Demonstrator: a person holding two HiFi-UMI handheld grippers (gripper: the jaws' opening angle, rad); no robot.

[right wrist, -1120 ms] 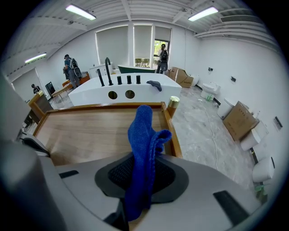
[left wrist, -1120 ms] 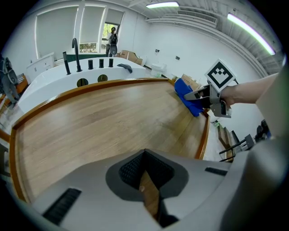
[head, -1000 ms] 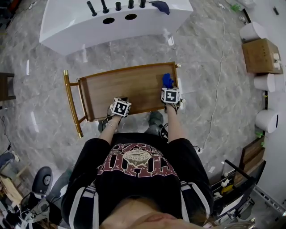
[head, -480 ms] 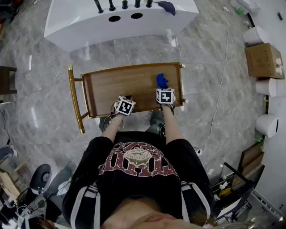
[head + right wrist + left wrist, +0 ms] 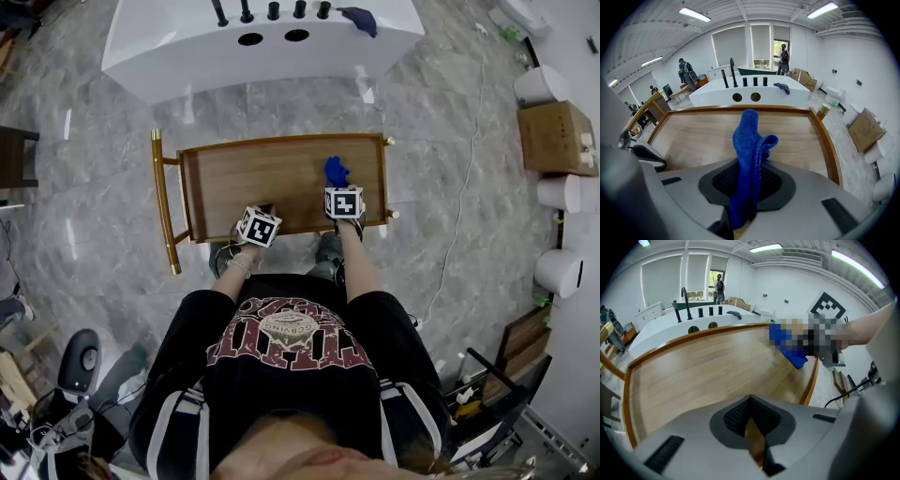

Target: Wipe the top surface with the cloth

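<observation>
left gripper (image 5: pixel 751 425): jaws together, empty, at the near edge of the wooden cart top (image 5: pixel 262 173), probably kept out of the way | right gripper (image 5: pixel 746 187): clamped on the blue cloth (image 5: pixel 749 136), near-right part of the top, cloth pointing forward, likely for wiping | beyond the far edge: white basin counter (image 5: pixel 187 56)

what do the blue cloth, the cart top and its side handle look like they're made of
blue cloth: soft fabric with a fuzzy pile, likely microfibre or terry; it folds limply.
top surface: wood or a wood-look laminate; visible grain, light brown, a satin sheen.
side handle: probably metal tubing with a shiny gold finish that catches the light.
</observation>
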